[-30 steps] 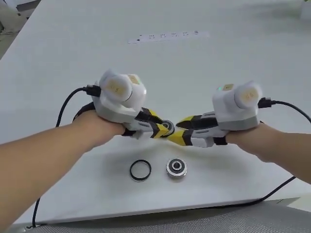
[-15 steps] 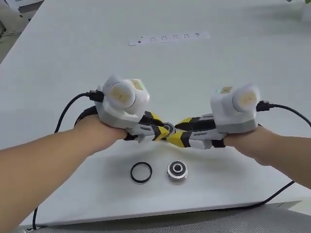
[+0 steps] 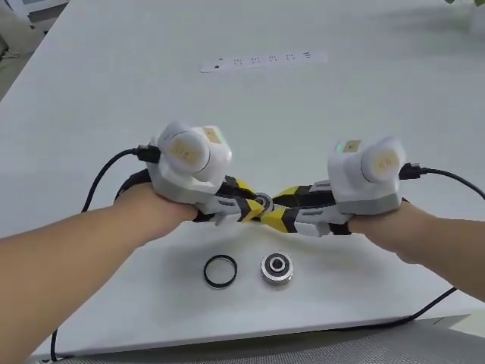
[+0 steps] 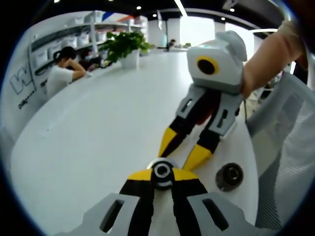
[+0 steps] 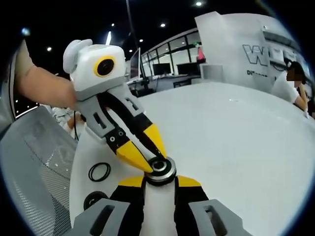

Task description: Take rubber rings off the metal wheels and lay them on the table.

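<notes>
A small metal wheel (image 3: 262, 202) with a black rubber ring on its rim hangs above the white table, between the two grippers. My left gripper (image 3: 254, 206) comes in from the left and is shut on it; in its own view the wheel (image 4: 162, 170) sits between the yellow tips. From the right, my right gripper (image 3: 271, 211) has its jaws closed on the same wheel (image 5: 161, 168) at the rim. On the table below lie a loose black rubber ring (image 3: 220, 271) and a second metal wheel (image 3: 276, 267).
A white power strip (image 3: 264, 58) lies far back on the table (image 3: 364, 91). Black cables trail from both grippers, one crossing the front right corner (image 3: 436, 299). The table's front edge runs just below the loose ring. A potted plant (image 4: 125, 46) stands at the far end.
Both grippers stay joined at the wheel; the hands have sunk slightly in the picture. The loose ring and second wheel have not moved.
</notes>
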`<state>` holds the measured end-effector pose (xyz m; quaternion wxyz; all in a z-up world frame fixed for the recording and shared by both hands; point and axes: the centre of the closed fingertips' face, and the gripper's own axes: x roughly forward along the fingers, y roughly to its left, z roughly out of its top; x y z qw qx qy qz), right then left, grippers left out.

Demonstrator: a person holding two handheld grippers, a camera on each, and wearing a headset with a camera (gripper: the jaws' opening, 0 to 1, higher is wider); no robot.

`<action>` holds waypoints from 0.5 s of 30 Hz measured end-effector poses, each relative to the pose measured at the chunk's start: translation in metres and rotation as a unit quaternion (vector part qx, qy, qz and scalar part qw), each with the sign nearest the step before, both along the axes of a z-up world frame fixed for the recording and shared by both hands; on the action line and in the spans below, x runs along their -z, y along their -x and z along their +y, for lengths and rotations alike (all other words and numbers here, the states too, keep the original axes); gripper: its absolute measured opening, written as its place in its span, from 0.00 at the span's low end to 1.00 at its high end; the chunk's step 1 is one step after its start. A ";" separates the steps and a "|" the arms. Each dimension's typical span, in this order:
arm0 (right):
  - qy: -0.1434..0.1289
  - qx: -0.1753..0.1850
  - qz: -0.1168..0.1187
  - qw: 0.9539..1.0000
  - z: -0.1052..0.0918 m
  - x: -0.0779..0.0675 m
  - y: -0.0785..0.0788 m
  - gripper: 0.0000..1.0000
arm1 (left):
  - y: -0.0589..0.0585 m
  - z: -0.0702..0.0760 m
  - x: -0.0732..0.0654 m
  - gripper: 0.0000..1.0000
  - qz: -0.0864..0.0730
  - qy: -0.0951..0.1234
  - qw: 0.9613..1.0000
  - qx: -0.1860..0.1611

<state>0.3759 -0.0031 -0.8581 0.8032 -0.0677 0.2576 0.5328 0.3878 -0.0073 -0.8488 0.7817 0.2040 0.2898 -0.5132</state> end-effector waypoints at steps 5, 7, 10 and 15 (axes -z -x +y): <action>0.003 0.002 -0.002 1.000 -0.004 0.002 0.002 0.14 | 0.000 0.000 -0.001 0.14 -0.001 0.001 1.000 -0.002; 0.004 0.003 -0.002 1.000 -0.006 0.003 0.002 0.12 | 0.000 -0.001 -0.001 0.14 -0.001 0.001 1.000 -0.003; 0.005 0.004 -0.004 1.000 -0.007 0.003 0.002 0.10 | -0.001 -0.001 0.000 0.13 -0.002 0.001 1.000 -0.004; 0.006 0.006 -0.006 1.000 -0.007 0.003 0.002 0.06 | 0.000 -0.001 -0.001 0.13 -0.003 0.001 1.000 -0.006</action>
